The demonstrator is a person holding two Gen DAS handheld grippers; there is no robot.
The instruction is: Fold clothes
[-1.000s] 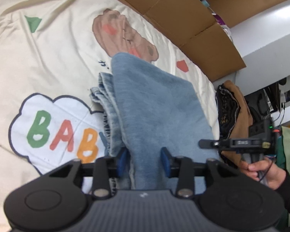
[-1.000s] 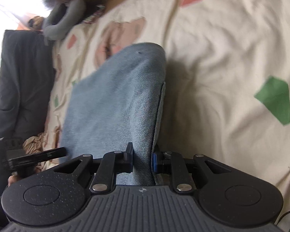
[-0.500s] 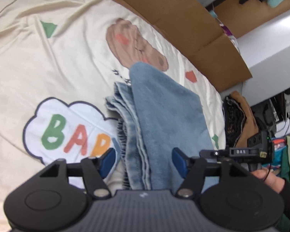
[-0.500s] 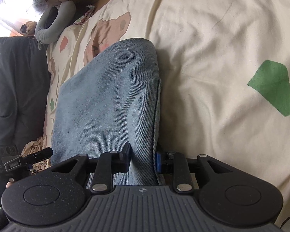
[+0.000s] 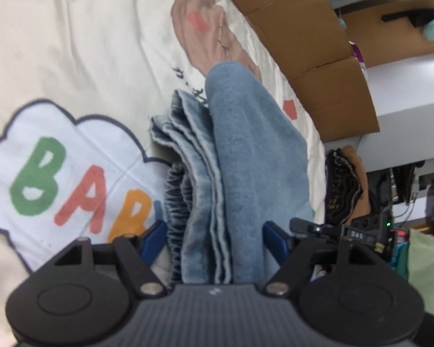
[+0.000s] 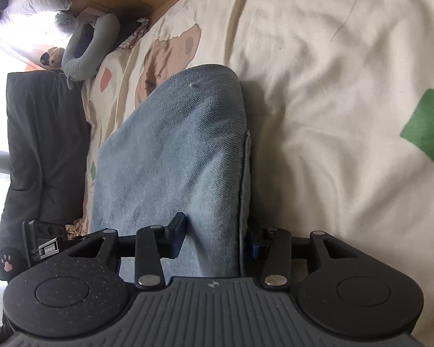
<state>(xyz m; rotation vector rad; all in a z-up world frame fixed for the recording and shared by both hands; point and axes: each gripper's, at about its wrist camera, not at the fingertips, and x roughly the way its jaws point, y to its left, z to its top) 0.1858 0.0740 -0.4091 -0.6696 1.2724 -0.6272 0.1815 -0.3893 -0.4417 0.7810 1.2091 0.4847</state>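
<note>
Cream printed bed cover (image 5: 95,66) carries one pair of jeans (image 5: 246,159), folded in layers, lying centre, running toward 12 o'clock. Left hand-held gripper (image 5: 214,238): jaws just opened, denim between but released. Right hand-held gripper (image 6: 217,238): jaws also just opening, pads clear of cloth. Judgement: fold set down. Count: two grippers, one garment.

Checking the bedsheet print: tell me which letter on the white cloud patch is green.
The first letter, the B at the cloud patch's left end. The A beside it is coral red; the next letter is orange.
</note>
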